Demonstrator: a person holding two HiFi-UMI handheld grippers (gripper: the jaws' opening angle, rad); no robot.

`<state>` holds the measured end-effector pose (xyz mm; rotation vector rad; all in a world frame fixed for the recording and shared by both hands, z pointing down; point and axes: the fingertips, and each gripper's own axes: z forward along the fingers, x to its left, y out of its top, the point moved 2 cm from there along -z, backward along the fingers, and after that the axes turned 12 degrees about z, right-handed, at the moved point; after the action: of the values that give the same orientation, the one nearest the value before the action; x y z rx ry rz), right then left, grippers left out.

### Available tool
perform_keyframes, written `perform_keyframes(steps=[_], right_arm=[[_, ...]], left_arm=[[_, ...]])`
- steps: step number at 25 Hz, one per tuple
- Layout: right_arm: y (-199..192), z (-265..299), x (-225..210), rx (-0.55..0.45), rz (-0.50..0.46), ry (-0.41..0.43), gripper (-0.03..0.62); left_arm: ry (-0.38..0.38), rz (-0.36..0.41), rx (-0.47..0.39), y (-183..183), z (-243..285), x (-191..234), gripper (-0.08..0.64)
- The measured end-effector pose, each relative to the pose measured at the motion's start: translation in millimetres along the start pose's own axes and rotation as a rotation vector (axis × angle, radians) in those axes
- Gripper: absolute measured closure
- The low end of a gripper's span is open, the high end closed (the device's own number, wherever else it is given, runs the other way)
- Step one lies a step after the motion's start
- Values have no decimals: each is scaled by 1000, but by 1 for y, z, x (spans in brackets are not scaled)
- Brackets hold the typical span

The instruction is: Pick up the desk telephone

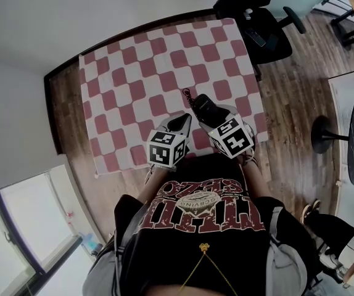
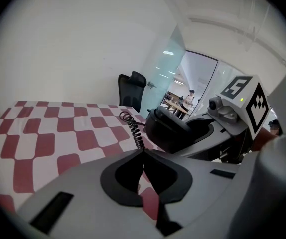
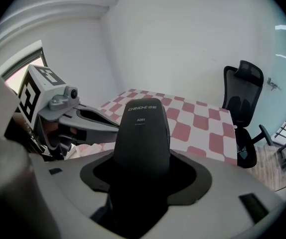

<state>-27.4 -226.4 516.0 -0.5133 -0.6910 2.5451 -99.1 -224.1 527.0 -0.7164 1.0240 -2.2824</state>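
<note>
While my right gripper (image 1: 213, 115) clamped the phone (image 3: 142, 133) and the left gripper (image 2: 143, 156) had its jaws together, empty, I judged the grasp made; next, a steady lift.

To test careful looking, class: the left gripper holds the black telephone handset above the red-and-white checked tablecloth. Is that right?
Wrong gripper. The right gripper holds the black telephone handset, its fingers closed on it, as the right gripper view shows. It is above the red-and-white checked tablecloth, as stated.
</note>
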Motion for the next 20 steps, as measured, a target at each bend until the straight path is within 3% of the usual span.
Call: perform_keyframes(steps=[20], right_arm=[[31, -46, 17, -70, -29, 45, 305]], left_arm=[[-13, -14, 11, -6, 2, -5, 552]])
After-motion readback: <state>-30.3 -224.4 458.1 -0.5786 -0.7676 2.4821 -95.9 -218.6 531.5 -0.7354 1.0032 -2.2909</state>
